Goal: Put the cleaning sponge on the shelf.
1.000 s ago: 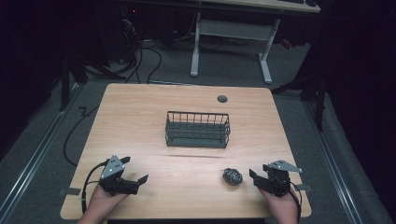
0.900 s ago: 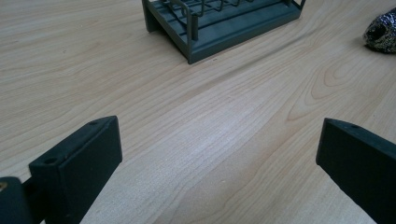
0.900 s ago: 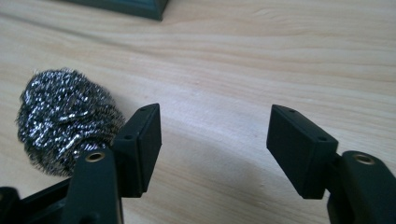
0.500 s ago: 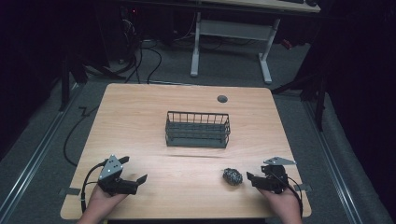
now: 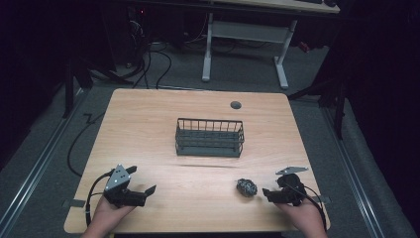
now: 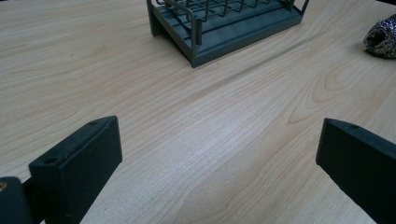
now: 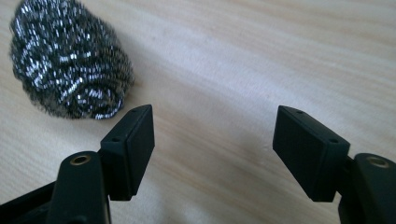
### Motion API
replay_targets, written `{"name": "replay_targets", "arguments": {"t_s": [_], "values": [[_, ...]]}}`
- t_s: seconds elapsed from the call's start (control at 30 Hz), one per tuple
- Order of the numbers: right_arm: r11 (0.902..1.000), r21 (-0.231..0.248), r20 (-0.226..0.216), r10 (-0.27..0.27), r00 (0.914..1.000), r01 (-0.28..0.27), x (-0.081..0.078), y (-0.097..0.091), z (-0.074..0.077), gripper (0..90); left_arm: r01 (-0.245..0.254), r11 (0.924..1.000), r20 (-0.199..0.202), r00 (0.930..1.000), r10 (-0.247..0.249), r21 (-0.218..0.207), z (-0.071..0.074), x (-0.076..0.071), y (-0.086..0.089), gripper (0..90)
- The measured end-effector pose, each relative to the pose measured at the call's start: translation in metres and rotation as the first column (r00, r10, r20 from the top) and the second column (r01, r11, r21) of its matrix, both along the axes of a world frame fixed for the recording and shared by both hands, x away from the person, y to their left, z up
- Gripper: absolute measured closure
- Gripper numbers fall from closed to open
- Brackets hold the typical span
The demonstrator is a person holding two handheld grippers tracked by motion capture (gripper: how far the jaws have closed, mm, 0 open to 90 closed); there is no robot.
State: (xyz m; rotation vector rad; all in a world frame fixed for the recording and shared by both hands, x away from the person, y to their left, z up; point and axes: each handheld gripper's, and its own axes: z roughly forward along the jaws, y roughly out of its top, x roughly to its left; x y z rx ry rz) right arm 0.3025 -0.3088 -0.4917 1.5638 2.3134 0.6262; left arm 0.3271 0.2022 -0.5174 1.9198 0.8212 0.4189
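**Operator:** Starting nearest me. My right gripper (image 5: 271,192) sits low at the near right edge of the table (image 5: 148,124), and its jaws have just been opening. In the earlier high views they stood narrower; in the right gripper view they are now spread wide with only bare wood between them.

**Observer:** So nothing is held?

**Operator:** Nothing. The steel wool scourer (image 7: 70,70) lies just ahead of the jaws and off to one side of the gap, not touching either pad. From above, the scourer (image 5: 246,187) rests on the table just beside the right gripper, toward the middle.

**Observer:** What does the opening mean for the work?

**Operator:** I read it as getting ready to pick up. The gap now looks wide enough to take the ball, but I'd judge the gripper must shift sideways and forward first, since the scourer isn't lined up between the pads.

**Observer:** And the other hand?

**Operator:** My left gripper (image 5: 141,190) rests at the near left, jaws spread and empty, unchanged from the earlier views. Its own view looks across bare wood.

**Observer:** Farther out?

**Operator:** The dark wire basket (image 5: 210,137) stands mid-table, well apart from both grippers and empty as far as I can see. I'd guess that is where the scourer goes.
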Motion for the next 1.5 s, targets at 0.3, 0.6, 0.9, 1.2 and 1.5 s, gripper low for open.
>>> {"name": "replay_targets", "arguments": {"t_s": [0.3, 0.6, 0.9, 1.2, 1.5], "values": [[0.9981, -0.044, -0.096, 0.040, 0.9946, -0.044, 0.002, 0.007, 0.003, 29.3, 0.015, 0.9998, -0.009, 0.9998, -0.015, 0.010, -0.001, 0.001, -0.001, 0.9], [0.9868, -0.114, -0.179, 0.094, 0.9794, -0.116, 0.004, 0.019, 0.006, 29.2, 0.016, 0.9998, -0.008, 0.9998, -0.016, 0.009, -0.001, 0.001, -0.001, 0.9], [0.9715, -0.138, -0.250, 0.154, 0.9559, -0.193, 0.006, 0.029, 0.013, 29.6, 0.025, 0.9996, -0.014, 0.9996, -0.025, 0.014, -0.002, 0.002, -0.003, 0.9], [0.9578, -0.146, -0.295, 0.197, 0.9350, -0.248, 0.009, 0.040, 0.017, 28.7, 0.023, 0.9996, -0.015, 0.9996, -0.023, 0.013, -0.002, 0.002, -0.002, 0.9], [0.9489, -0.133, -0.292, 0.238, 0.9263, -0.286, 0.020, 0.055, 0.026, 26.7, 0.033, 0.9994, -0.014, 0.9994, -0.032, 0.014, -0.002, 0.002, -0.003, 1.0]]}}
